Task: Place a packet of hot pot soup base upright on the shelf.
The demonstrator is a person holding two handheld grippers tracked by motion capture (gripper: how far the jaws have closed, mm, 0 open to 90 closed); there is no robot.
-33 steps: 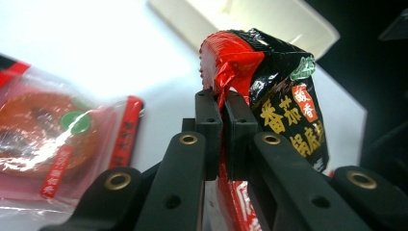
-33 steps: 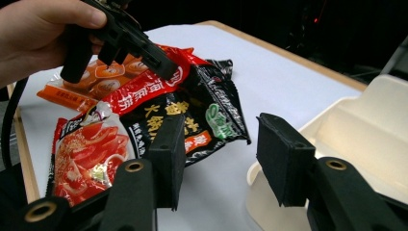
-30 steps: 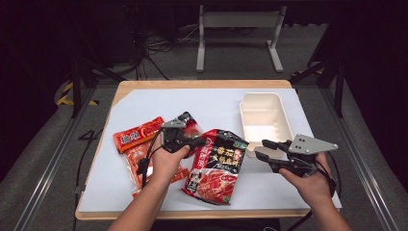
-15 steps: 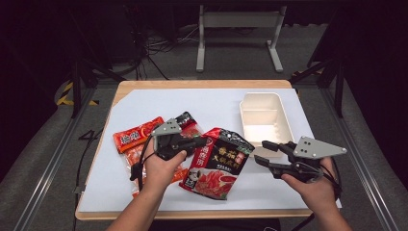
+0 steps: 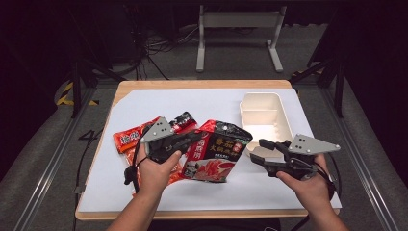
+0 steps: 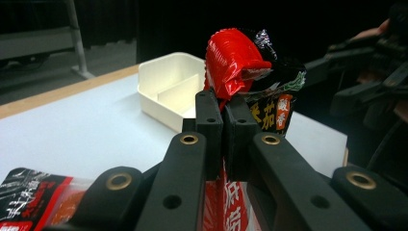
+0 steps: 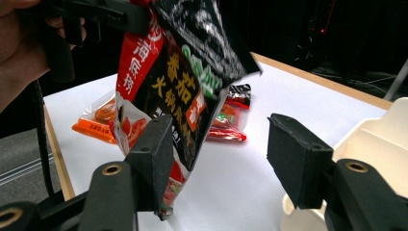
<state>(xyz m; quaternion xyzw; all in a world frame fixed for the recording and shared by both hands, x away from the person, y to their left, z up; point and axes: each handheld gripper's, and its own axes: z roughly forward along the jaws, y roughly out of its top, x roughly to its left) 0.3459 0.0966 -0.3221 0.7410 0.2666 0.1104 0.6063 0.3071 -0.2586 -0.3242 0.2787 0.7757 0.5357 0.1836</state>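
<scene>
A large red and black snack bag (image 5: 216, 151) hangs tilted over the white mat, lifted by its left edge. My left gripper (image 5: 195, 137) is shut on that edge. In the left gripper view the jaws (image 6: 222, 125) pinch the foil and the bag (image 6: 240, 62) rises above them. My right gripper (image 5: 257, 150) stands open just right of the bag, level with its lower corner. In the right gripper view the bag (image 7: 183, 82) hangs in front of the left jaw, and nothing sits inside the gap of this gripper (image 7: 221, 159).
A white two-compartment tray (image 5: 269, 127) stands at the right, just beyond my right gripper, with its wall (image 7: 385, 130) close to the right jaw. An orange-red packet (image 5: 127, 138) and a small red and black packet (image 5: 183, 120) lie under and behind my left hand.
My left gripper has pulled slightly left and up with the bag's edge, so the bag has come off the mat and tilted. My right gripper has stayed open and shifted a little right.
</scene>
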